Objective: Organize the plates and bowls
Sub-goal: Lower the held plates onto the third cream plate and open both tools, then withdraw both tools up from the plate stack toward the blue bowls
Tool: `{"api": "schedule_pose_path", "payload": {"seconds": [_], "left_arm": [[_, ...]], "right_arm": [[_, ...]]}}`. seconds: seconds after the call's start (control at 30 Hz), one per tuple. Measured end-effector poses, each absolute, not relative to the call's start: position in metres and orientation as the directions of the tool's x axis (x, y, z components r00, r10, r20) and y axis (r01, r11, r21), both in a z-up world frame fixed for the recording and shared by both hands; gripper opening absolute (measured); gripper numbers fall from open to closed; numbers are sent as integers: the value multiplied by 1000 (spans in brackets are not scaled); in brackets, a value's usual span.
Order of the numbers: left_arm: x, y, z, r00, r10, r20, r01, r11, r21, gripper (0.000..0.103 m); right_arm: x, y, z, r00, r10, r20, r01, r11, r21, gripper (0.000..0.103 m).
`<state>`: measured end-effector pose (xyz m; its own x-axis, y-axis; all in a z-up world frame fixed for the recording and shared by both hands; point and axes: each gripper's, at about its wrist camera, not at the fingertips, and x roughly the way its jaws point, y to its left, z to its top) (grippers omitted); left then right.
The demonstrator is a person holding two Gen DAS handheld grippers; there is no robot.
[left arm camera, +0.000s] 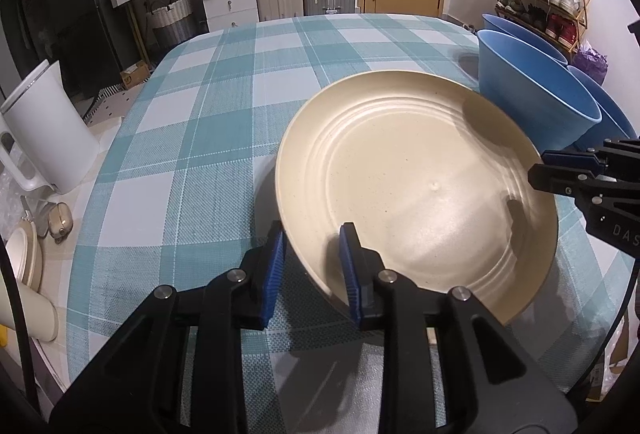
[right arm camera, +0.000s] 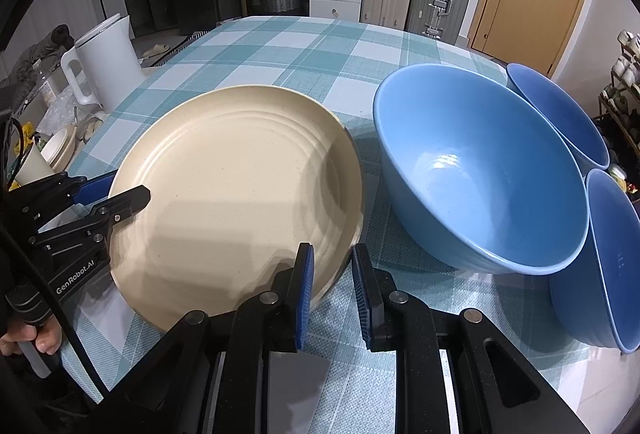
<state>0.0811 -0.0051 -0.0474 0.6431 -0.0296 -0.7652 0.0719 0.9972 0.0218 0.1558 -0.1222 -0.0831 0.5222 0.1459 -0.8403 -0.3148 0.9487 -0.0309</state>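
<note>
My left gripper (left arm camera: 312, 234) straddles the near rim of the cream plate (left arm camera: 416, 190): one finger sits outside the rim, the other over the plate's inner surface, with a gap between pads and rim, so the jaws stand partly open and grip nothing firmly. My right gripper (right arm camera: 332, 254) straddles the opposite rim of the same plate (right arm camera: 236, 194) in the same way, jaws partly open. The plate rests tilted on the checked tablecloth (left arm camera: 208, 138). Just beside it stands a large blue bowl (right arm camera: 480, 170), with two more blue bowls (right arm camera: 560, 114) touching it behind. A white kettle (right arm camera: 108, 62) stands well apart at the table edge.
</note>
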Motion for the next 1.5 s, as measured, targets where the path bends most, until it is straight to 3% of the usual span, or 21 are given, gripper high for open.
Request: {"api": "schedule_pose_path", "payload": {"seconds": [0.17,0.43,0.63,0.73,0.8,0.87,1.07,1.5], "left_arm": [[83,3,-48,628,-66,-775,67,997,-31,24],[81,16,-39,624,-129,-771,66,991,-113,48],[72,27,-21,655,-148,-741,59,988,-145,79],[68,29,-11,666,-152,-730,63,987,-149,83],[65,30,-5,674,-157,-722,68,986,-151,88],[61,31,0,680,-164,-715,71,985,-159,101],[52,33,14,697,-170,-697,65,982,-175,102],[47,28,37,714,-223,-664,64,965,-255,102]], "right_arm": [[153,-121,-82,522,146,-841,-318,947,-33,23],[153,-122,-81,508,163,-846,-322,947,-11,31],[148,-122,-70,522,204,-828,-335,942,20,51],[145,-122,-64,522,228,-822,-343,938,43,60],[141,-123,-59,523,248,-815,-352,934,58,75],[138,-124,-52,526,271,-806,-359,930,79,83],[137,-129,-37,541,298,-787,-342,932,119,95],[120,-158,15,596,356,-720,-377,916,141,98]]}}
